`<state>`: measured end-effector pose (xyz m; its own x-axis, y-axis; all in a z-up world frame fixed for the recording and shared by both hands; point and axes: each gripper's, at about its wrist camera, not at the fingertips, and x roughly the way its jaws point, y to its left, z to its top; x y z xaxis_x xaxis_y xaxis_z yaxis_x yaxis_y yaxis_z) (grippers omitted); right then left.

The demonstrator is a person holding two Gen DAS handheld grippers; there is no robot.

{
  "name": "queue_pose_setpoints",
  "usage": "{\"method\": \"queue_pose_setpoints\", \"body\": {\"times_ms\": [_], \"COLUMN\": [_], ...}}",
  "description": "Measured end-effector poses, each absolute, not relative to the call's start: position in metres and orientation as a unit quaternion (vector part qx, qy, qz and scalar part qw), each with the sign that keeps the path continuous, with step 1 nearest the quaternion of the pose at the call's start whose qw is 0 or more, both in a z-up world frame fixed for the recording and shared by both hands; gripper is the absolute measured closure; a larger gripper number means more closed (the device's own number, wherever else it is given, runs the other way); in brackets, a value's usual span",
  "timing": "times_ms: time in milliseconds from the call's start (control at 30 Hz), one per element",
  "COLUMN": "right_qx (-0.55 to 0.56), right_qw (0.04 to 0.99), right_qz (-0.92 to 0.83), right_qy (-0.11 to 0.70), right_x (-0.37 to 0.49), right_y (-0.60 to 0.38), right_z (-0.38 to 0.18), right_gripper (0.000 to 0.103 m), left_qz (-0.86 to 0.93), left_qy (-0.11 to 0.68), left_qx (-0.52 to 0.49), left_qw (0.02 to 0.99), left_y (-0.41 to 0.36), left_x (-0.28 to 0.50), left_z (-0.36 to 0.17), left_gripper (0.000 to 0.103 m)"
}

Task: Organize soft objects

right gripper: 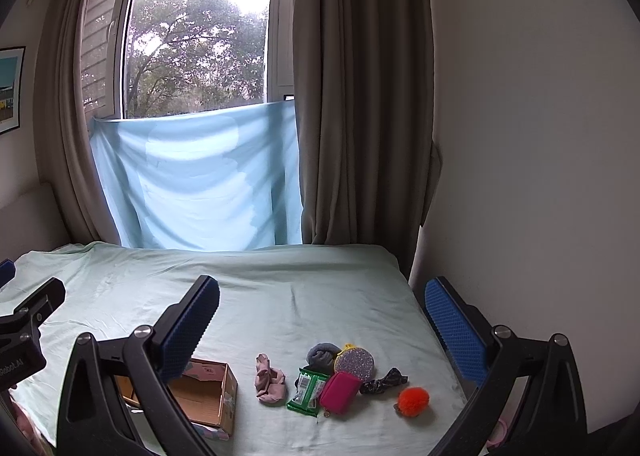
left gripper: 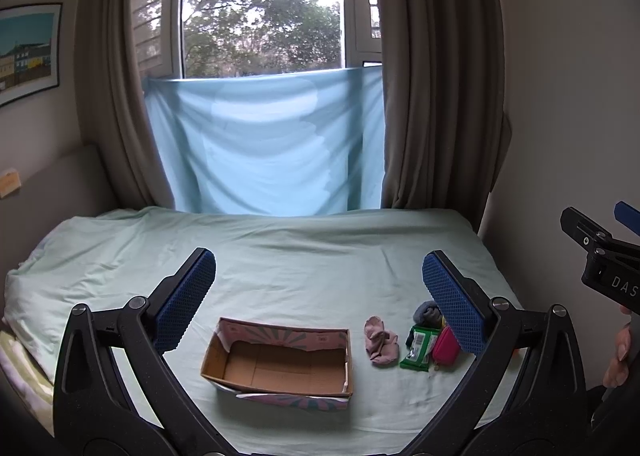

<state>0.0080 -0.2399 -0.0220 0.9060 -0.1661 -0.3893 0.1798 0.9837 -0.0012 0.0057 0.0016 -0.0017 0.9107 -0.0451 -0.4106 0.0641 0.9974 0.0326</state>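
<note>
An open, empty cardboard box (left gripper: 280,366) sits on the bed; it also shows in the right wrist view (right gripper: 208,388). To its right lie a pink sock (left gripper: 381,342) (right gripper: 269,378), a grey sock (right gripper: 322,354), a green wipes pack (left gripper: 418,348) (right gripper: 308,390), a pink pouch (left gripper: 446,346) (right gripper: 340,392), a glittery round purse (right gripper: 355,364), a dark scrunchie (right gripper: 384,379) and an orange pompom (right gripper: 414,400). My left gripper (left gripper: 318,288) is open and empty above the box. My right gripper (right gripper: 322,318) is open and empty above the pile.
The bed (left gripper: 300,256) has a pale green sheet and meets a wall (right gripper: 540,175) on the right. Curtains (right gripper: 360,115) and a blue cloth (left gripper: 268,143) hang at the window behind. The right gripper's body (left gripper: 600,256) shows at the left wrist view's right edge.
</note>
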Motion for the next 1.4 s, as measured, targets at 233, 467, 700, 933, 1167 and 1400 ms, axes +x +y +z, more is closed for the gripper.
{"method": "queue_pose_setpoints", "body": {"times_ms": [233, 467, 700, 933, 1167, 1400], "right_qx": [0.013, 0.015, 0.017, 0.024, 0.027, 0.020], "right_qw": [0.976, 0.975, 0.974, 0.961, 0.946, 0.937], "right_qz": [-0.090, -0.090, -0.097, -0.147, -0.191, -0.197], "right_qy": [0.200, 0.202, 0.206, 0.234, 0.262, 0.287], "right_x": [0.011, 0.011, 0.009, 0.007, 0.010, 0.028], "right_y": [-0.237, -0.232, -0.231, -0.246, -0.283, -0.340], "right_z": [-0.022, -0.023, -0.030, -0.054, -0.096, -0.146], "right_gripper": [0.000, 0.000, 0.000, 0.000, 0.000, 0.000], "left_qz": [-0.031, -0.030, -0.046, -0.103, -0.154, -0.181], "left_qy": [0.211, 0.211, 0.221, 0.257, 0.282, 0.304], "left_qx": [0.025, 0.025, 0.023, 0.032, 0.053, 0.074], "left_qw": [0.977, 0.977, 0.974, 0.960, 0.945, 0.932], "left_y": [0.004, 0.004, 0.005, -0.010, -0.067, -0.152], "left_x": [0.009, 0.009, 0.017, 0.040, 0.063, 0.077], "left_z": [-0.001, -0.001, -0.009, -0.036, -0.086, -0.156], "left_gripper": [0.000, 0.000, 0.000, 0.000, 0.000, 0.000]}}
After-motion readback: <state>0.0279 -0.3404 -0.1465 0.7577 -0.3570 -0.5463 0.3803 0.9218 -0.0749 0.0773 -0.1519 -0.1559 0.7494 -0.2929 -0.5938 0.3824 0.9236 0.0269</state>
